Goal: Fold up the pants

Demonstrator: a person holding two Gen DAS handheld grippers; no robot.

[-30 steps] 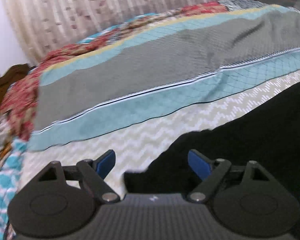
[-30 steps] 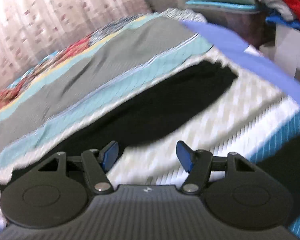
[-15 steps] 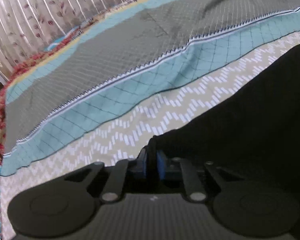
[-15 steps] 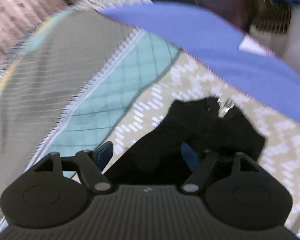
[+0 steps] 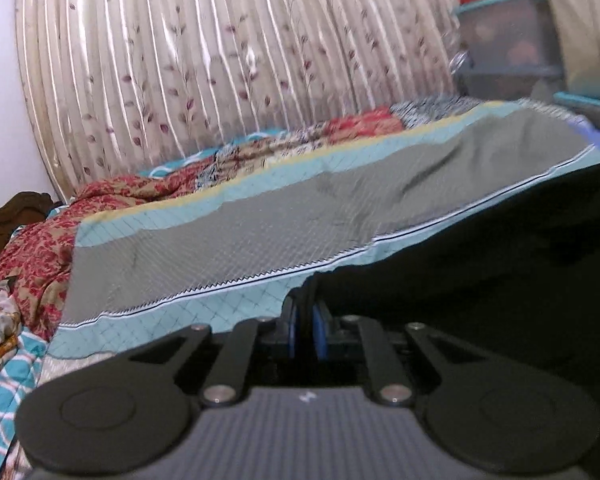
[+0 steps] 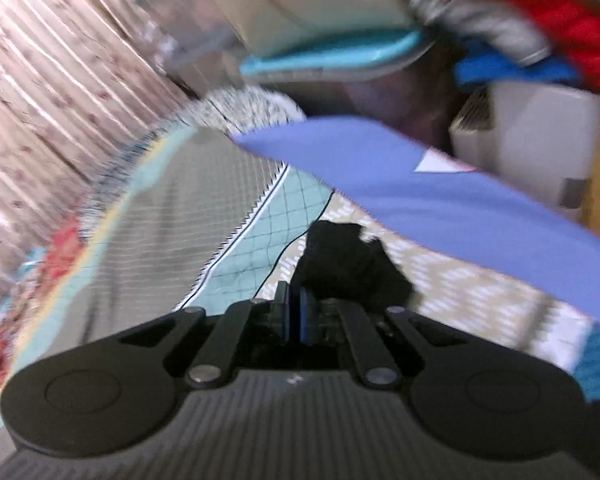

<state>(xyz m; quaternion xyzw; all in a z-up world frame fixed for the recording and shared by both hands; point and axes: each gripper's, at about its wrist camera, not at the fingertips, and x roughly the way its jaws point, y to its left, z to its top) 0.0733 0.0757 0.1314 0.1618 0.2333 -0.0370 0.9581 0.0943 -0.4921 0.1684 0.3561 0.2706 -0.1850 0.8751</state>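
Note:
The black pants (image 5: 480, 264) hang lifted across the right of the left wrist view, above the patterned bedspread (image 5: 259, 232). My left gripper (image 5: 304, 322) is shut on an edge of the pants, the black cloth pinched between its blue pads. In the right wrist view a bunched black end of the pants (image 6: 348, 264) sticks up just past my right gripper (image 6: 293, 316), which is shut on it. The bedspread (image 6: 171, 208) lies below. Most of the pants is hidden behind the gripper bodies.
A pleated floral curtain (image 5: 219, 60) runs behind the bed. A crumpled red quilt (image 5: 43, 240) lies at the bed's far left. A blue sheet (image 6: 440, 200) covers the right edge. Plastic storage bins (image 5: 508, 40) and piled clothes (image 6: 540, 12) stand beyond the bed.
Both grippers went from open to shut on the pants. Both have since risen, lifting the black cloth off the bedspread; the right wrist view has tilted.

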